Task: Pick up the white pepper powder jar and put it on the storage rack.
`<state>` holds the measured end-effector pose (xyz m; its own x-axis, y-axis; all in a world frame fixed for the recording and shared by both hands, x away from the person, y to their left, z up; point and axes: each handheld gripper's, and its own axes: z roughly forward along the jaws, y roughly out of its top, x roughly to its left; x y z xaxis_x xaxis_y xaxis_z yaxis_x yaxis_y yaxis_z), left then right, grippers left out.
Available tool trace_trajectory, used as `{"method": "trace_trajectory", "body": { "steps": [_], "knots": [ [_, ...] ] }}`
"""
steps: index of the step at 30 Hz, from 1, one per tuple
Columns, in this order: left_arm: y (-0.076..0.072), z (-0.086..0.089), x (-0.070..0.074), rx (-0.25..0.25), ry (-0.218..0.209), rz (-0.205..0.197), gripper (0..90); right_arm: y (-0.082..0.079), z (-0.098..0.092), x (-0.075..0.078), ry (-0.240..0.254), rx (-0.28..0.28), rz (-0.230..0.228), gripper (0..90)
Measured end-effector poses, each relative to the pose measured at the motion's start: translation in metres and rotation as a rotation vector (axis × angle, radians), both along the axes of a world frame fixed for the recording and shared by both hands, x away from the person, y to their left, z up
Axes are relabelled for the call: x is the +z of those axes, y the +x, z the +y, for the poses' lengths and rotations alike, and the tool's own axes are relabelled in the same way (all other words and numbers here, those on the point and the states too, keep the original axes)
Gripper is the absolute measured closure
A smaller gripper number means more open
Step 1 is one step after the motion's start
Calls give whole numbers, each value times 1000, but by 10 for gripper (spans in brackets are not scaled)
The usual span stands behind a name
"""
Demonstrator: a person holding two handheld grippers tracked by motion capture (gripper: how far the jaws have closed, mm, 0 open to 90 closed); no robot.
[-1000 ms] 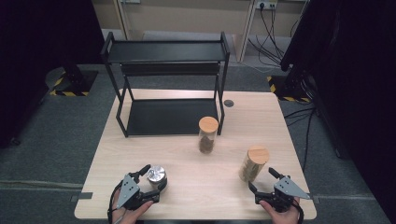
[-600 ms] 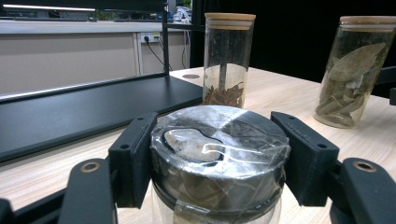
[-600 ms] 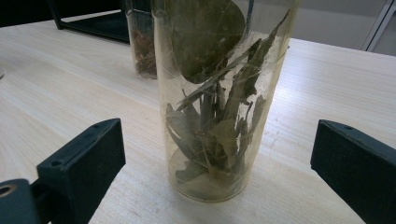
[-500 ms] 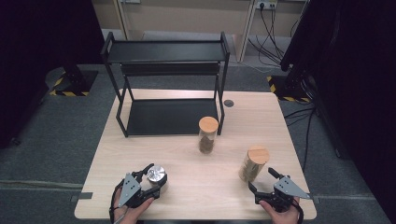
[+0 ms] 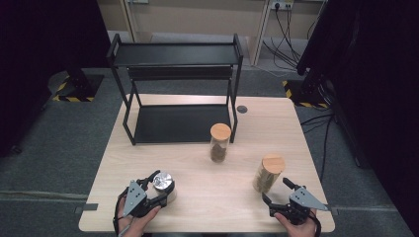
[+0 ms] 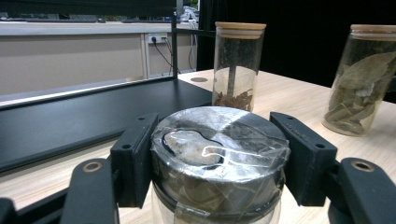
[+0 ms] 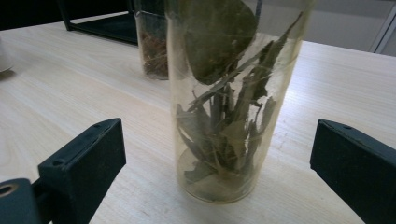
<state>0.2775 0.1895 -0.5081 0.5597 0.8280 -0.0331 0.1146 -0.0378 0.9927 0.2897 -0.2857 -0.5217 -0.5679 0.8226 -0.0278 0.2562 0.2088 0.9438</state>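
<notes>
Upright glass jar of dried leaves (image 7: pixel 229 116) on table (image 7: pixel 70 93), between wide-apart jaws.

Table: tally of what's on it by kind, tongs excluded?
Wood-lid jars: 2, spice jar and leaf jar
Metal-lid jar: 1
Black rack: 1
Total: 4

Matte black left gripper (image 5: pixel 152 190) and right gripper (image 5: pixel 280 192), each topped with a grey three-cornered plate. Blocky jaws, small screw holes near the tips, brass-ringed pivots on the left. Bare hands at the surface's (image 5: pixel 217 197) near edge.
</notes>
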Motion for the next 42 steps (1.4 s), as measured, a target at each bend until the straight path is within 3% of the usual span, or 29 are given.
{"method": "trace_trajectory", "body": {
  "steps": [9, 19, 28, 42],
  "knots": [
    [6, 3, 6, 34, -5, 6, 350, -10, 15, 4, 15, 66, -3, 50],
    [15, 6, 16, 71, -10, -9, 350, -17, 20, 7, 29, 54, -15, 44],
    [27, 11, 26, 111, -17, -23, 350, -27, 32, 4, 19, 89, -6, 54],
    [45, 21, 40, 166, -17, -40, 350, -25, 53, 8, 15, 150, -25, 53]
  ]
}}
